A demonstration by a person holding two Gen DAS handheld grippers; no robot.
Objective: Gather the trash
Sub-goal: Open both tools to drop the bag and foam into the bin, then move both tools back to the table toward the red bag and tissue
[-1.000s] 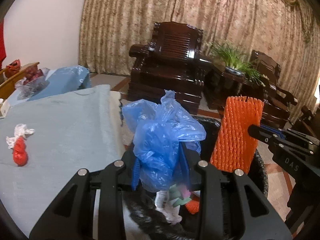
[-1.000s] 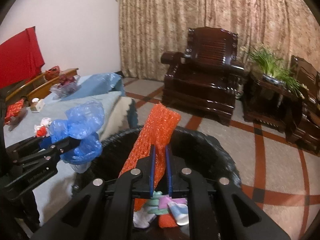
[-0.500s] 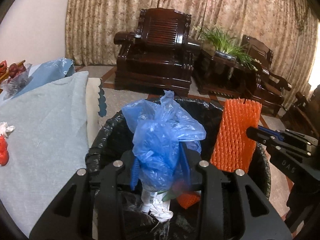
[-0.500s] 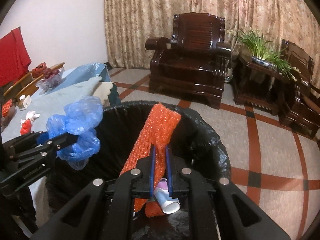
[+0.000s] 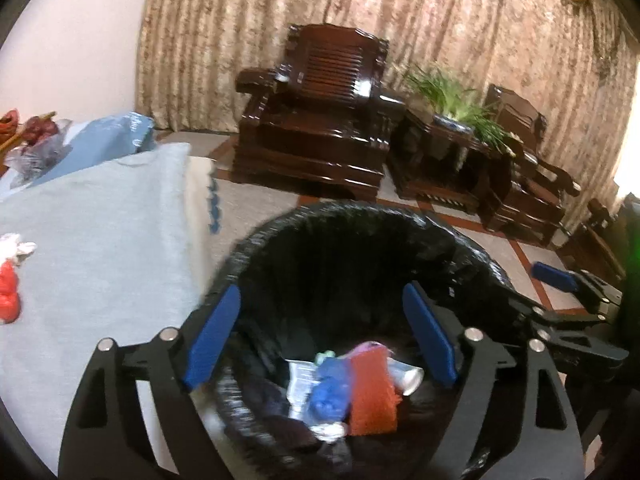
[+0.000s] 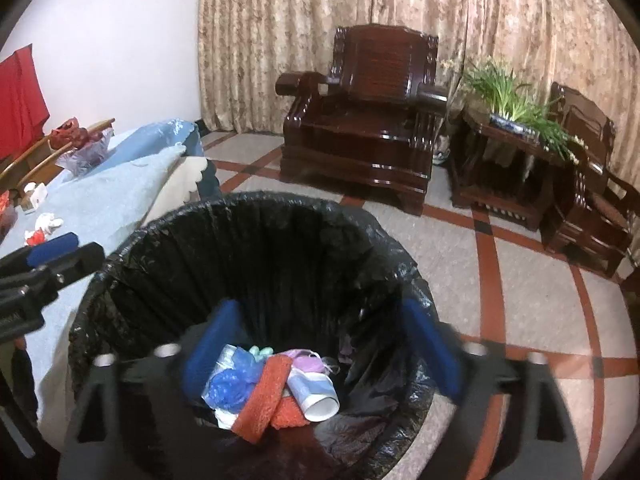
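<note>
A bin lined with a black bag [image 5: 360,220] [image 6: 256,208] stands beside the table. Inside lie the blue plastic bag [image 5: 326,394] [image 6: 232,380], the orange foam net [image 5: 372,388] [image 6: 264,396], a paper cup [image 6: 316,394] and other scraps. My left gripper [image 5: 320,336] is open and empty over the bin. My right gripper [image 6: 320,348] is open and empty over the bin too. Red and white trash [image 5: 10,280] [image 6: 42,228] lies on the table's grey cloth [image 5: 100,240].
Dark wooden armchairs [image 5: 320,120] [image 6: 368,120] and a side table with a green plant [image 6: 516,112] stand before the curtain. A blue bag [image 5: 116,136] and red items [image 6: 76,132] lie at the table's far end. The floor is tiled with red lines.
Both grippers opened. The blue bag dropped from the left and the orange net from the right; both now lie in the bin.
</note>
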